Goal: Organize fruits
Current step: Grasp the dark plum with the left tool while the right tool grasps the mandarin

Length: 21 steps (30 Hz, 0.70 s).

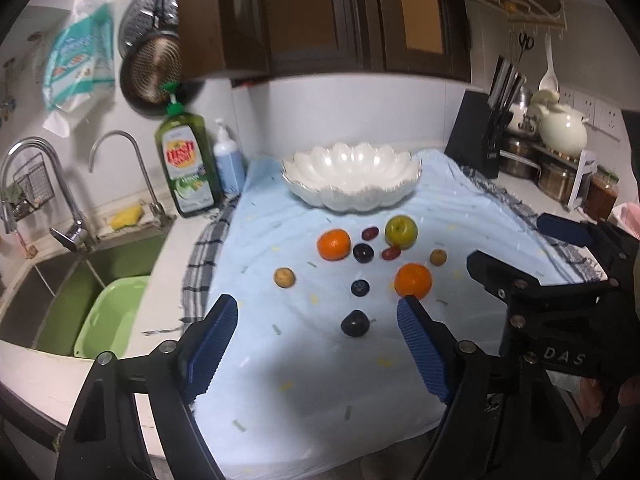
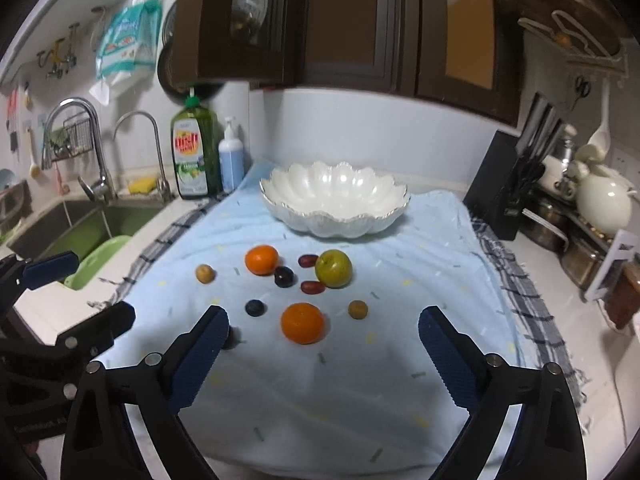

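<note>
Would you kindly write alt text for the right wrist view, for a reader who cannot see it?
The open right gripper hovers over a blue cloth strewn with fruit: two oranges, a green apple, grapes and small dark and brown fruits. An empty white bowl stands behind them, with the sink at left.

Kitchen — white wall [image 1: 360,112], dark wood cabinets [image 1: 320,16] overhead, steel sink [image 1: 60,280] left.

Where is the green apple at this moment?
The green apple lies on the light blue cloth, in front of the white scalloped bowl, right of centre in both views, with a red grape touching its near-left side.
</note>
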Each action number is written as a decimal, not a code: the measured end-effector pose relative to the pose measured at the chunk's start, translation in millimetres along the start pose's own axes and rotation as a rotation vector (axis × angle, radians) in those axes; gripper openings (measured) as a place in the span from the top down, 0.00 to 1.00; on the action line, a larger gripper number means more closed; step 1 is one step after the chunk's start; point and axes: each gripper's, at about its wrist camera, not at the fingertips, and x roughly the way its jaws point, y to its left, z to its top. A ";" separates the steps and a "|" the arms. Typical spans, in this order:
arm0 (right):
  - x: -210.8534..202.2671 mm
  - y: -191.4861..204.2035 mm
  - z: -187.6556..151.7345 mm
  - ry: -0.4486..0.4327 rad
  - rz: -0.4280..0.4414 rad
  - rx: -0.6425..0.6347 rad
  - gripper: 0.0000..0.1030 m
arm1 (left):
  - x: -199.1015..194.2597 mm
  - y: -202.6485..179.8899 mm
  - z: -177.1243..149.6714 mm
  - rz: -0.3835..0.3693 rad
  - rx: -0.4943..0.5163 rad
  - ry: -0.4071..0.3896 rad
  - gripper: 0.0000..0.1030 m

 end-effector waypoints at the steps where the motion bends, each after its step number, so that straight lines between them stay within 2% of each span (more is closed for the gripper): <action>1: 8.1 -2.1 -0.1 0.015 0.008 -0.003 0.08 | 6.8 -1.8 -0.2 -0.001 0.003 0.013 0.24; 8: 62.2 -9.9 -4.7 0.133 0.073 -0.024 0.14 | 53.6 -9.5 -5.3 -0.016 -0.001 0.112 0.33; 11: 80.6 -9.6 -7.1 0.183 0.101 -0.034 0.20 | 69.9 -14.0 -8.0 -0.033 0.000 0.143 0.36; 18: 118.3 -8.5 -12.5 0.278 0.153 -0.051 0.30 | 102.4 -22.4 -15.1 -0.056 0.000 0.213 0.47; 21: 127.5 -7.8 -13.9 0.304 0.178 -0.054 0.31 | 110.5 -23.3 -19.2 -0.072 -0.008 0.246 0.49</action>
